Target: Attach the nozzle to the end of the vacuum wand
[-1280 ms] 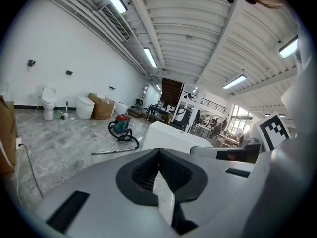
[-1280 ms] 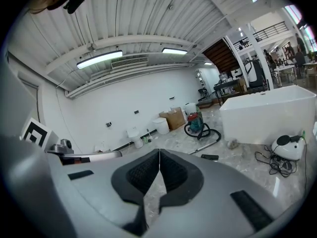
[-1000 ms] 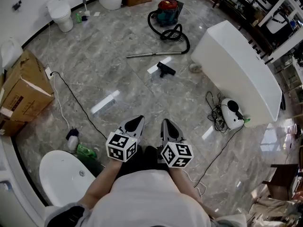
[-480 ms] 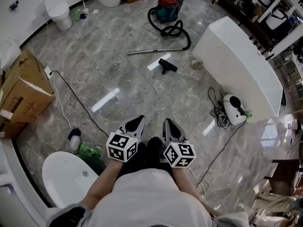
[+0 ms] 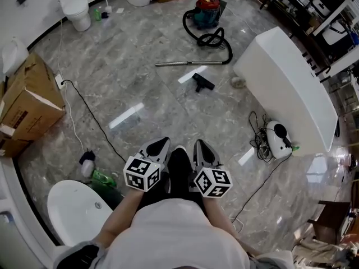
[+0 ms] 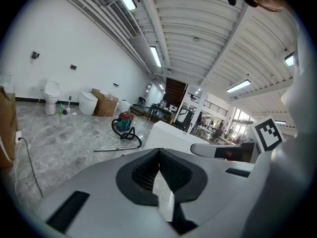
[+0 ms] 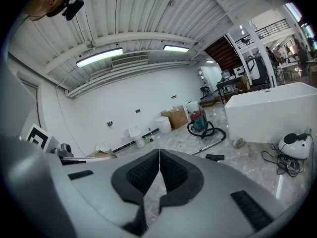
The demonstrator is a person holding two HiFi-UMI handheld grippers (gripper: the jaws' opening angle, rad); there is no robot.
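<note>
A black floor nozzle (image 5: 202, 82) lies on the grey marble floor, far ahead of me; it also shows as a small dark shape, the nozzle (image 7: 215, 157). Just beyond it lies the metal vacuum wand (image 5: 180, 64), its hose running to the red and teal vacuum (image 5: 206, 12). The wand (image 6: 109, 149) and the vacuum (image 6: 122, 122) appear small in the left gripper view. My left gripper (image 5: 159, 146) and right gripper (image 5: 200, 148) are held close to my body, side by side, both shut and empty, far short of the nozzle.
A large white bathtub (image 5: 286, 88) stands at the right, with a small white appliance (image 5: 276, 137) and tangled cable beside it. A cardboard box (image 5: 25, 105) sits left, a white toilet (image 5: 77, 212) at lower left, green bottles (image 5: 102, 179) near it. A black cord (image 5: 90, 114) crosses the floor.
Both grippers stay shut and keep their places in the view. The floor scene has slid a little: nozzle, wand and vacuum now sit slightly further right, and the bathtub lower in the picture.
</note>
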